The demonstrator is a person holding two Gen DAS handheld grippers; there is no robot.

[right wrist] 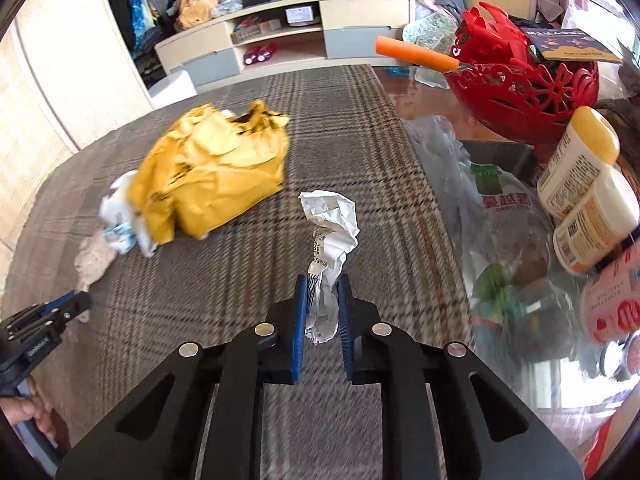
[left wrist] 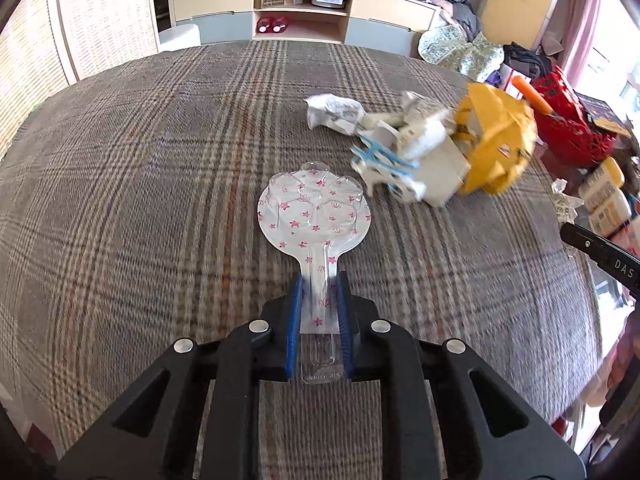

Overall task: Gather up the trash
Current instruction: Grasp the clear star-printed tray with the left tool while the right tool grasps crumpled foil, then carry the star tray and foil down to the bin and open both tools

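My left gripper is shut on the stem of a clear plastic blister pack printed with pink stars, held over the plaid tablecloth. My right gripper is shut on a crumpled white printed paper that sticks up from the jaws. A trash pile lies on the cloth: a crumpled yellow bag, white paper and boxes, a blue-and-white wrapper, and a crumpled printed paper. The left gripper shows at the lower left of the right wrist view.
A red openwork basket with an orange-handled tool stands at the table's right. Lotion bottles and a clear snack bag lie beside it on glass. A TV cabinet stands behind the table.
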